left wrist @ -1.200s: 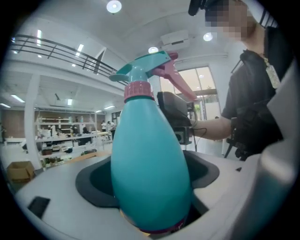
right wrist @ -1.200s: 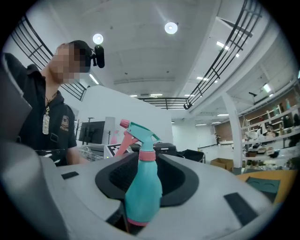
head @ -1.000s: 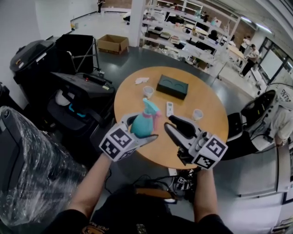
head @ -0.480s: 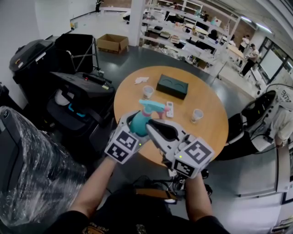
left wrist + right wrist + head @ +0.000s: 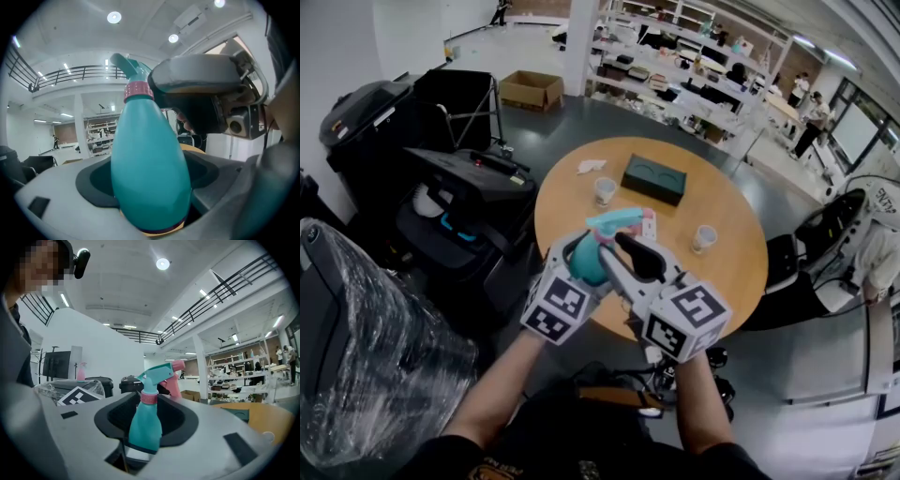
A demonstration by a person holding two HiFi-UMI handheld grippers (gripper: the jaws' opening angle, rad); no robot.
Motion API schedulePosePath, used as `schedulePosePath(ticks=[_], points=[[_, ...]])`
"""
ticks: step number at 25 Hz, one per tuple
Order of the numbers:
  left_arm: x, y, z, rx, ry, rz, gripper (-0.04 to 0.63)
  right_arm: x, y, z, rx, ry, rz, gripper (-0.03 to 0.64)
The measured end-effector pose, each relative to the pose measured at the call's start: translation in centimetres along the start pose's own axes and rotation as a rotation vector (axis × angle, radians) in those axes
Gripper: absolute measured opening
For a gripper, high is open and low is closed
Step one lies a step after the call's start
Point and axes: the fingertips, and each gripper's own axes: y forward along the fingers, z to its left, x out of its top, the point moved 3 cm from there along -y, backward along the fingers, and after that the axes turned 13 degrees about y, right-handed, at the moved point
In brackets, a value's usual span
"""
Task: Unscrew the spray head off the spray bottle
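A teal spray bottle [image 5: 584, 262] with a pink collar [image 5: 138, 91] and a teal-and-pink spray head [image 5: 617, 222] is held upright above the table's near edge. My left gripper [image 5: 579, 261] is shut on the bottle's fat body [image 5: 150, 173]. My right gripper [image 5: 625, 248] reaches in from the right at neck height. Its jaws are opening, with the neck and spray head [image 5: 157, 376] between the dark pads [image 5: 185, 420] and a gap showing on each side. One right jaw [image 5: 206, 93] looms beside the collar.
The round wooden table [image 5: 736, 277] carries a dark box [image 5: 652, 178], two paper cups [image 5: 604, 189] [image 5: 704, 235], a white remote [image 5: 648, 226] and crumpled paper [image 5: 591, 166]. A black cart [image 5: 469, 202] stands left, a chair [image 5: 825, 234] right.
My right gripper swung in from the bottle's right side to its neck and spray head. The spray head's nozzle turned from pointing away to pointing right. The left gripper kept its hold.
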Motion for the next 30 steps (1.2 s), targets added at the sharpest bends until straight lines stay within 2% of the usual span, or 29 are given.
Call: schedulePosePath(ticks=[5, 9, 12, 18, 21, 23, 26, 27, 28, 30], points=[[0.2, 0.0, -0.3, 0.006, 0.024, 0.008, 0.42, 0.2, 0.2, -0.1, -0.034, 0.003, -0.017, 0.147], [0.3, -0.2, -0.9, -0.044, 0.037, 0.0, 0.42, 0.1, -0.2, -0.2, 0.0, -0.011, -0.011, 0.141], [0.7, -0.6, -1.5, -0.142, 0.044, -0.027, 0.42, 0.1, -0.8, -0.2, 0.081, -0.027, 0.005, 0.141], [1.8, -1.9, -3.5, -0.391, 0.052, -0.118, 0.42, 0.1, -2.3, 0.1, 0.288, -0.038, 0.039, 0.14], [2.2, -2.3, -4.1, -0.456, 0.059, -0.15, 0.42, 0.1, -2.9, 0.2, 0.356, -0.05, 0.053, 0.141], [2.1, -2.0, -4.1, -0.434, 0.062, -0.144, 0.42, 0.1, -3.0, 0.0, 0.341, -0.06, 0.057, 0.141], [1.3, -1.1, -3.6, -0.337, 0.047, -0.095, 0.42, -0.2, -2.5, -0.4, 0.257, -0.054, 0.044, 0.141], [1.0, -0.8, -3.3, -0.302, 0.035, -0.078, 0.42, -0.3, -2.4, -0.5, 0.238, -0.038, 0.032, 0.151], [0.8, -0.5, -3.0, -0.271, 0.019, -0.065, 0.42, -0.4, -2.3, -0.6, 0.224, -0.015, 0.017, 0.196], [0.6, -0.1, -2.8, -0.224, -0.011, -0.05, 0.42, -0.6, -2.2, -0.9, 0.193, 0.032, -0.004, 0.201]])
